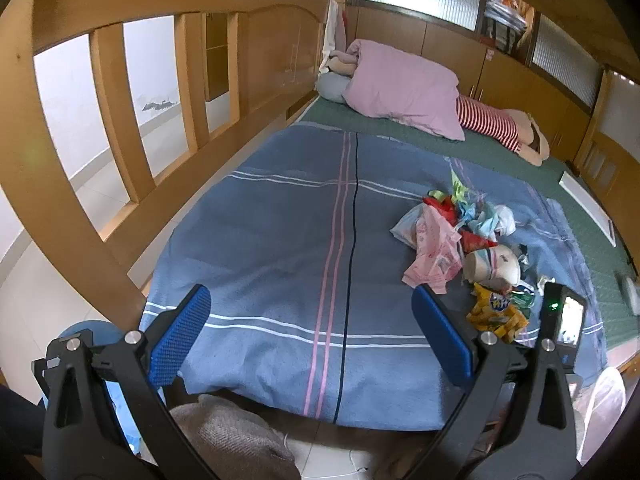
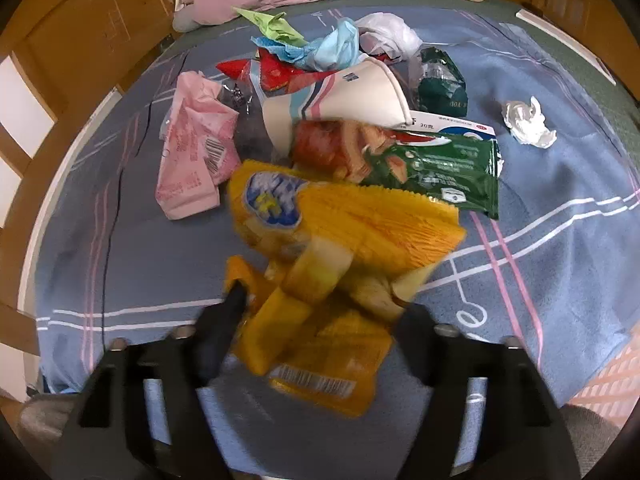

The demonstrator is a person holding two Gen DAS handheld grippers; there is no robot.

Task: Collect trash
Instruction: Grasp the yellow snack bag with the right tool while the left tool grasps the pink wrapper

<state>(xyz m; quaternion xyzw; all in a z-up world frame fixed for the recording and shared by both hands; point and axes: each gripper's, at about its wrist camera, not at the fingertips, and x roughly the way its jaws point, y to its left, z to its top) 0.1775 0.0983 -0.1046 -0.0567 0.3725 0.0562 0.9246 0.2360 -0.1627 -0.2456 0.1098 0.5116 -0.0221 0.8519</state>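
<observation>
1. Trash lies heaped on the blue blanket (image 1: 280, 240) of the bed: a yellow snack wrapper (image 2: 340, 232) sits at the near edge of the heap, with a green packet (image 2: 444, 168) and a paper cup (image 2: 348, 96) just behind it and a pink wrapper (image 2: 196, 148) to the cup's left.
2. Our right tongs (image 2: 320, 308) have the yellow snack wrapper's lower end between them. The picture is blurred there, and we cannot tell whether they are clamped on it or only around it.
3. Our left tongs (image 1: 312, 332) hang with blue pads (image 1: 180, 336) wide apart over bare blanket, left of the heap, holding nothing.
4. We judge the step in hand to be securing that wrapper. Crinkled foil slips, so we should bite a bunched fold rather than a single edge.
5. We should lift straight up, clear of the green packet, so nothing drags along.
6. A crumpled white tissue (image 2: 528, 122) lies apart, right of the cup; we must not overlook it.
</observation>
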